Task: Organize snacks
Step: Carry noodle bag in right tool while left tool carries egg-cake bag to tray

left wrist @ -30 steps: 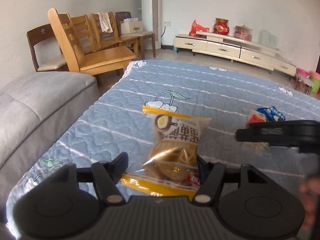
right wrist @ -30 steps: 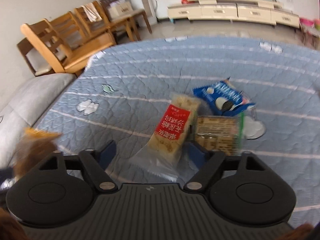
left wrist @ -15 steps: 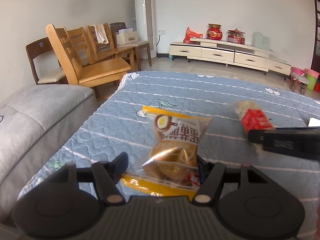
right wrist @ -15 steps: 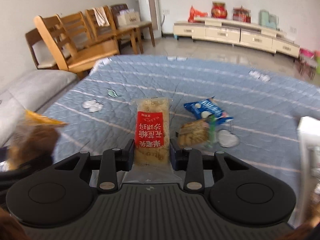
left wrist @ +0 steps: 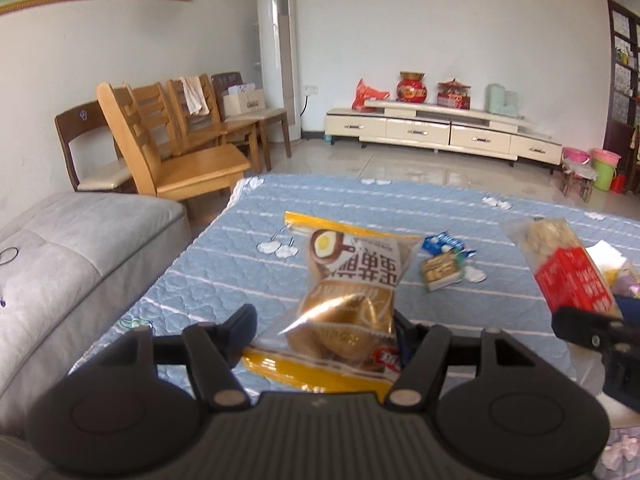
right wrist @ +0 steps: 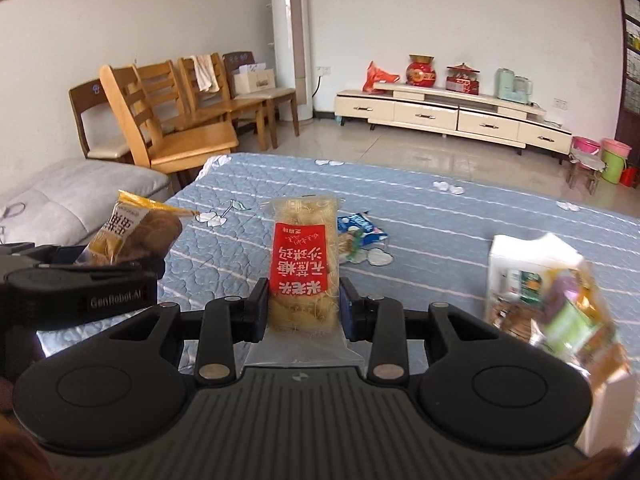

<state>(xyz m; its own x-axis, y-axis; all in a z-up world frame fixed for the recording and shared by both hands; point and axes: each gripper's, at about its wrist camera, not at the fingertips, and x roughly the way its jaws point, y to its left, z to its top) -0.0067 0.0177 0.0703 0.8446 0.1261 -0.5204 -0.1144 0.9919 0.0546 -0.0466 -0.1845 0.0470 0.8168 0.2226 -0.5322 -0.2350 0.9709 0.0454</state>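
My left gripper is shut on a yellow and brown cake packet, held up above the blue quilt. The same packet shows at the left of the right wrist view. My right gripper is shut on a clear bar packet with a red label, its pads pressing both sides. That packet appears at the right edge of the left wrist view. A blue packet and a small biscuit packet lie on the quilt beyond.
A white box holding several snack packets stands at the right on the quilt. A grey sofa borders the left. Wooden chairs and a low cream cabinet stand further back.
The right gripper closed on the red-labelled packet and lifted it off the quilt. Both grippers rose and tilted up, so more of the room shows. The left kept its cake packet.
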